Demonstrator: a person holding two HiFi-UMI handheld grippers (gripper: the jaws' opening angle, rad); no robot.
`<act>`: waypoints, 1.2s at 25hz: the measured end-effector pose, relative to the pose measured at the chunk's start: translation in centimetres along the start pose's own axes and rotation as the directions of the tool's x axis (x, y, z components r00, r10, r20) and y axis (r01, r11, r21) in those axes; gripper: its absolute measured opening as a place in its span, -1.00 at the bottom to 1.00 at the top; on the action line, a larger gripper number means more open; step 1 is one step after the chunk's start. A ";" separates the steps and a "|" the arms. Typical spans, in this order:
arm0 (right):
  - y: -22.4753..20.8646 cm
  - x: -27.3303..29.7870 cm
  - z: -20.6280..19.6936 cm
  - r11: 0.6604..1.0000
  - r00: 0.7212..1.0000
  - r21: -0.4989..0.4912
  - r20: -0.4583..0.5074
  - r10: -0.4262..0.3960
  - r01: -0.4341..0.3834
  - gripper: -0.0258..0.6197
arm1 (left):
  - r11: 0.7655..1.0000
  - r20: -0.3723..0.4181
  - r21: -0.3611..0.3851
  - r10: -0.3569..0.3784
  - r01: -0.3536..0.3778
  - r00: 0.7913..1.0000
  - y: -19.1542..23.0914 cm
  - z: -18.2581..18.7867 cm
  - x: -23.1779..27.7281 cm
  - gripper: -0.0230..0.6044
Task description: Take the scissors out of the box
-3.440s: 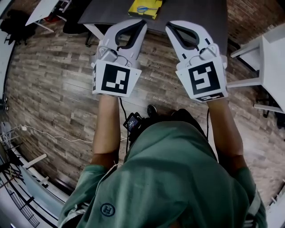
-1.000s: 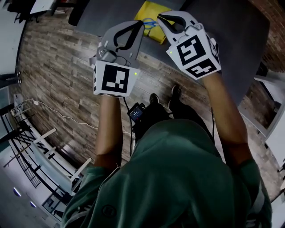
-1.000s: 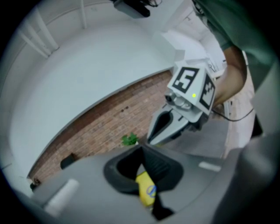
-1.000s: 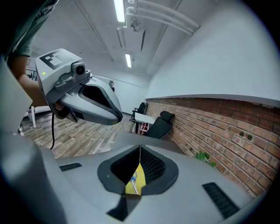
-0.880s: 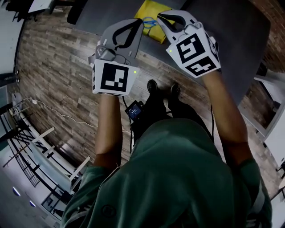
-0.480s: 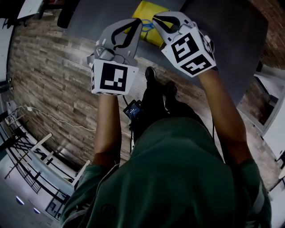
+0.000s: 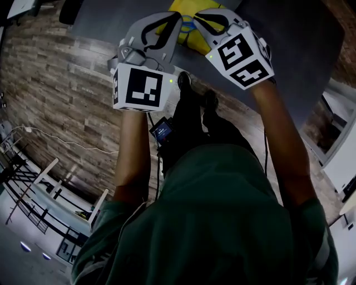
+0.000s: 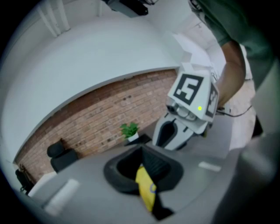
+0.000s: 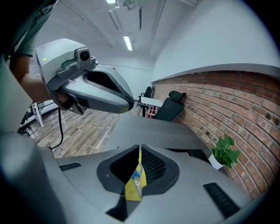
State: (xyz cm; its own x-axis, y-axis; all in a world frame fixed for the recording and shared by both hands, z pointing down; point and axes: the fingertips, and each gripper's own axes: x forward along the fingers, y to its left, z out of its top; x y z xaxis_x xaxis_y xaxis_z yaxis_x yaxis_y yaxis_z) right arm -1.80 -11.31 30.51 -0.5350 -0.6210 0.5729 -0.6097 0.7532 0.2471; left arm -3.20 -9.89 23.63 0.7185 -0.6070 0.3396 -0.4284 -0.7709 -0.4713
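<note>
The blue-handled scissors are observed lying within the outline of the flat yellow box, which is set on the dark grey table near its edge. Whether the box is open cannot be determined. The scissors are not touched by either tool.

The left gripper is held over the box's left part. Its curved jaws are closed tip to tip, with nothing caught between them. The right gripper is held over the box's right part, likewise clenched and empty. The two sets of tips are close together, just apart. In both gripper views the box is seen only through the loop formed by the closed jaws.

Grey-brown wooden plank flooring is noted below the table edge.
</note>
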 end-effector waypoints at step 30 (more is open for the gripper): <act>2.1 12.0 -8.7 0.982 0.961 0.063 -0.203 0.188 -0.179 -0.89 | 0.990 -0.054 -0.126 -0.074 0.067 0.996 0.0 -11.7 4.5 -0.93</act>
State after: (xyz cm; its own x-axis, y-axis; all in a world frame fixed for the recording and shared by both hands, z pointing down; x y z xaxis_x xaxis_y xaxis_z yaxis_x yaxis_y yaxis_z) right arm -4.40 -15.26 44.68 -0.5098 -0.4113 0.7556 -0.5397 0.8369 0.0915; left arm -6.43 -14.87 34.68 0.7180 -0.5575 0.4168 -0.4447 -0.8281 -0.3414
